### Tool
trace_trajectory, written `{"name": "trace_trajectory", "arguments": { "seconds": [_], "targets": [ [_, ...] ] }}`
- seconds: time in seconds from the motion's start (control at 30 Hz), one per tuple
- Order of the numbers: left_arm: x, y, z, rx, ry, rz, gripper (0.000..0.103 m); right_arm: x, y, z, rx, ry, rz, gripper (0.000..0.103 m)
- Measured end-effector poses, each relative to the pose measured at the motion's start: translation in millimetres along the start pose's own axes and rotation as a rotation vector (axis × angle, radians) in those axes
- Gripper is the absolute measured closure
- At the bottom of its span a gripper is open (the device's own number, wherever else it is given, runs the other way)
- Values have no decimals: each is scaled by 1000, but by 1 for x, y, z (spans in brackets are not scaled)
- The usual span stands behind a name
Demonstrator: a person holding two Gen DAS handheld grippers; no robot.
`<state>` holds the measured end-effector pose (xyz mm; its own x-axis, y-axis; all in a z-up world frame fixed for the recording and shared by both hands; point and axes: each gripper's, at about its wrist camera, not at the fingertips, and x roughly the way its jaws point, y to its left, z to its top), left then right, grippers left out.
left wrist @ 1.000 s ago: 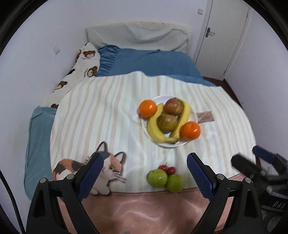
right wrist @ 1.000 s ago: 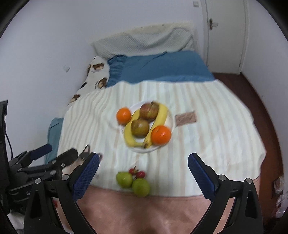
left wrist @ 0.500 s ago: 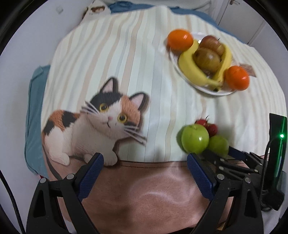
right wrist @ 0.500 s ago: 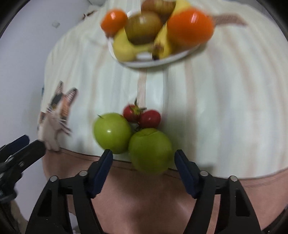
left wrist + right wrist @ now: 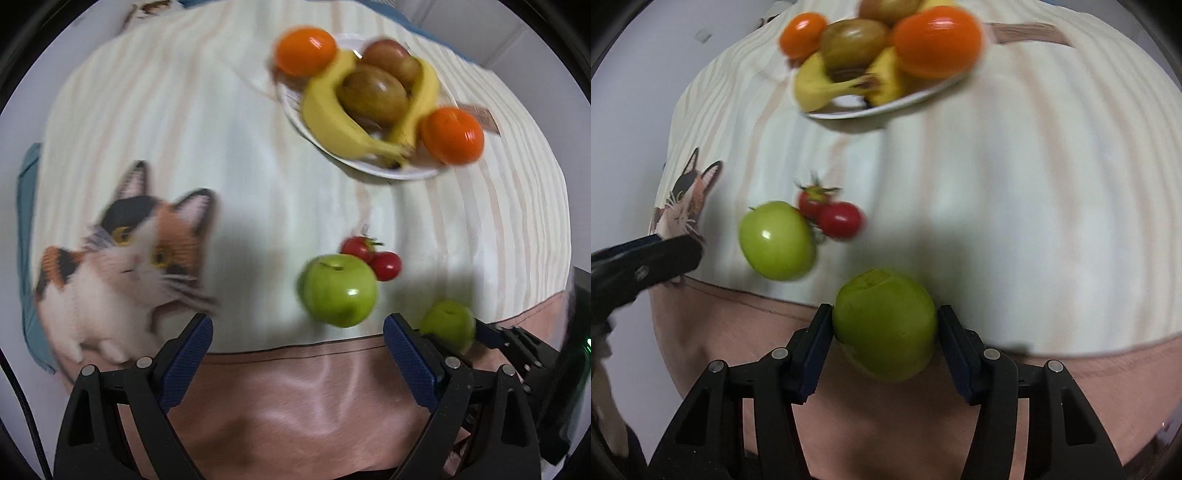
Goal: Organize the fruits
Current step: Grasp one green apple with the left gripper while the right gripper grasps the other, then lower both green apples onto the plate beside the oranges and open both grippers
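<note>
With both my grippers pointing down at the bed, my right gripper (image 5: pixel 885 328) has just been closing, and its blue pads (image 5: pixel 820 332) now sit against either side of the nearer green apple (image 5: pixel 885 328), which rests at the seam where the striped cat blanket (image 5: pixel 1015 206) meets its pink border. My left gripper (image 5: pixel 297 354) stands wide with nothing between its pads, low over that same pink border just to the left. Just beyond it lies the second green apple (image 5: pixel 340 291), apart from the gripped one, with two cherry tomatoes (image 5: pixel 371 256) touching its far side. To the left of that apple is the printed calico cat (image 5: pixel 122 266). Farther up the blanket sits the white plate (image 5: pixel 402 173) holding two bananas (image 5: pixel 332 122), two brownish fruits (image 5: pixel 373 92) and two oranges (image 5: pixel 452 134) at its rim.
</note>
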<state>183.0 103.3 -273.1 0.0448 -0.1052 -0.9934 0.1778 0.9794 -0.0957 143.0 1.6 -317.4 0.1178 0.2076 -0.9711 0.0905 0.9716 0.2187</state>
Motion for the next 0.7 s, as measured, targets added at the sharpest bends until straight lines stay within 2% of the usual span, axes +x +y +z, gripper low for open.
{"name": "trace_trajectory", "arguments": {
  "seconds": [0.13,0.23,0.27,0.3,0.33,0.4,0.53,0.7],
  "targets": [
    [36,-14,11,21,94,-61,8,-6,-20,-7,25,1,-13,44],
    [60,-22,17,34,131,-64,10,-3,-28,-10,45,-6,-10,44],
    [62,-22,17,34,114,-51,16,-2,-28,-10,50,-9,-12,44],
    [62,-22,17,36,78,-20,35,-2,-31,-6,56,-13,-15,43],
    [62,-23,17,45,68,0,49,-1,-32,-2,61,-17,-16,43],
    [61,-20,17,45,68,-10,50,1,-33,3,72,-20,-10,43],
    [49,-9,10,37,70,19,50,8,-33,10,73,-18,-3,43],
    [53,6,-2,3,96,-25,49,21,-24,17,75,-13,-1,44]
  ]
}}
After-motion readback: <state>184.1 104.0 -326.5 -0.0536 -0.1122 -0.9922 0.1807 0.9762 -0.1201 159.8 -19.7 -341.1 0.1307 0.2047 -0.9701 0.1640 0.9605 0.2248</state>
